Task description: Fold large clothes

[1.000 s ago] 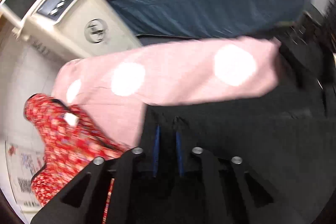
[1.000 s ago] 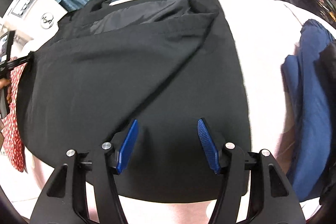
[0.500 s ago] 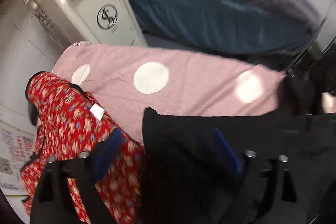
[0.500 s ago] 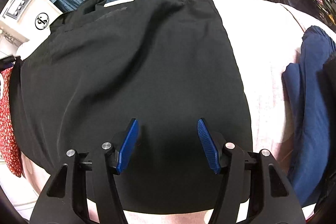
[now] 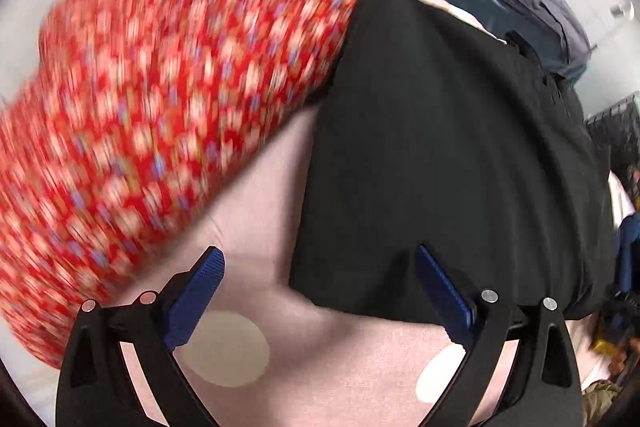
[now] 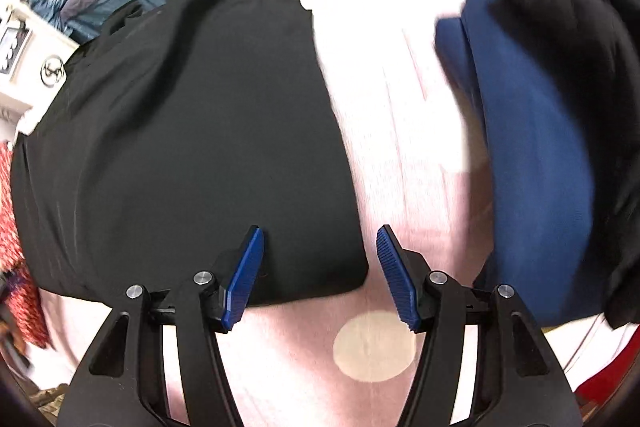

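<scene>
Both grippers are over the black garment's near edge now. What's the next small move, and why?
Probably lower both and pinch the near corners. The black garment lies folded flat on the pink cover; the left gripper, just opened, and right gripper each straddle a corner, holding nothing.

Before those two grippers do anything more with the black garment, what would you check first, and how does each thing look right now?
1. Left gripper empty: ok, its jaws have just been opening, nothing pinched.
2. Right gripper empty: ok, open over the black garment corner.
3. Garment lies flat on the pink cover: ok, few wrinkles.
4. Red floral garment clear of it: not ok, edges meet.
5. Blue garment apart: ok.
6. Fold complete: cannot tell.
</scene>
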A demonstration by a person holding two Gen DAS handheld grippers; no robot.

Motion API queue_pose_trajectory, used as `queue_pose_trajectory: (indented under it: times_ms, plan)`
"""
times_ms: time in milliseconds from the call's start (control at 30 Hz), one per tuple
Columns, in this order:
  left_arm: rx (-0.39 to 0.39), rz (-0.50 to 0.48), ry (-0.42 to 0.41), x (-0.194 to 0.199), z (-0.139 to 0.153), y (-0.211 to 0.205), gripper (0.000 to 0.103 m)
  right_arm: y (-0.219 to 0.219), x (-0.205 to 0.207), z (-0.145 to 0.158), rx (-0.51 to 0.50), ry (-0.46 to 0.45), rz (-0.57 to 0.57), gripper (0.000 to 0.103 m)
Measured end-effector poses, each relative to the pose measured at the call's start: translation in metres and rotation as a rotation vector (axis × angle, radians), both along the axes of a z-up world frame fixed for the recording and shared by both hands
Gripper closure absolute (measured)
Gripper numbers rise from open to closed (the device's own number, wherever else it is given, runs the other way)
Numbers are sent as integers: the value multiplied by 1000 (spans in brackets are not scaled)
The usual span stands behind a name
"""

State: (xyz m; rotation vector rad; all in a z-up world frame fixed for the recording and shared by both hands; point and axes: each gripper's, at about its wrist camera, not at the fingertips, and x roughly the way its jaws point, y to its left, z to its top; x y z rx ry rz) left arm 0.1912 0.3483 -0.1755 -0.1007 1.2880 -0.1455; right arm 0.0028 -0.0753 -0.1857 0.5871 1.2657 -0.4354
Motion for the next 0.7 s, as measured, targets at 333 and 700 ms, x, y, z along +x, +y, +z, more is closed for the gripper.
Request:
queue_pose_trajectory:
  times_ms: [333,700]
  plan:
    - [42,-188,20,13,-8,-37,88,12,8,8,-44,-9,104,89]
    - [111,-48,-1,13,6,14,33,13,11,2,-32,42,46,41]
